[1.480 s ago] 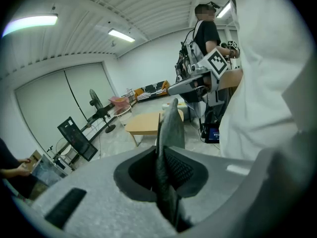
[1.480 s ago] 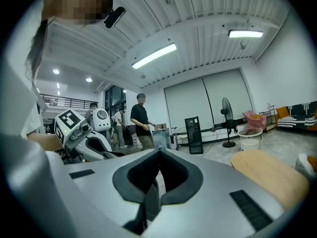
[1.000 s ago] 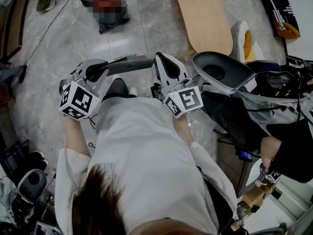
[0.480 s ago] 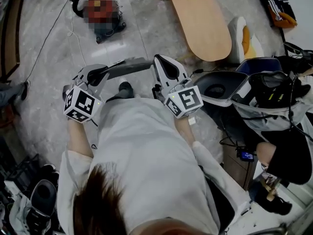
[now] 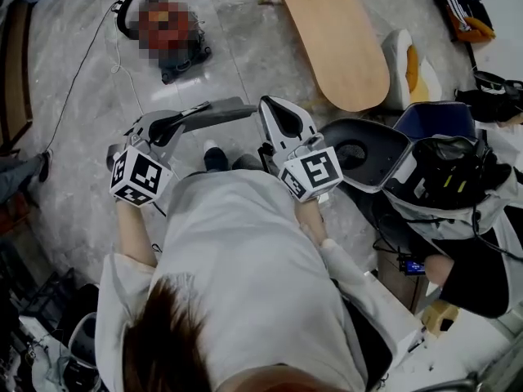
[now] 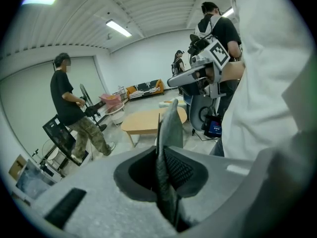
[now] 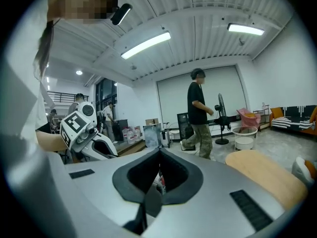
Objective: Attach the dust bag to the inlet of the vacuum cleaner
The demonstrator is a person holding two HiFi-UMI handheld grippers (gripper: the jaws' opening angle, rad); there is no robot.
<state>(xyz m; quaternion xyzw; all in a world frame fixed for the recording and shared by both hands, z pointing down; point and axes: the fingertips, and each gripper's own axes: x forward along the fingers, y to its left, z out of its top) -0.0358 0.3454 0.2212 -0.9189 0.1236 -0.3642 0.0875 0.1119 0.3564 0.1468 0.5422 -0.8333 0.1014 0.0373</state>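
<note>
Both hand-held grippers have advanced over the floor [image 5: 90, 129]. The left hand-held gripper [image 5: 172, 123] pinches the grey dust bag [image 5: 216, 110], which reaches just beside the right hand-held gripper [image 5: 274, 109], pressed together and empty. The vacuum cleaner [image 5: 186, 54] sits well ahead.

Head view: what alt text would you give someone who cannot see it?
From above, a person in white holds two grippers over a pale floor: the left gripper grips a flat grey dust bag, the right gripper is shut.

The flat grey dust bag [image 6: 171, 125] sinks between the left gripper's [image 6: 162, 155] jaws, its lower edge hidden. The head view's top edge cuts off the light wooden oval table [image 5: 335, 39] — and a mosaic patch covers most of the red-and-black canister vacuum [image 5: 189, 52].
</note>
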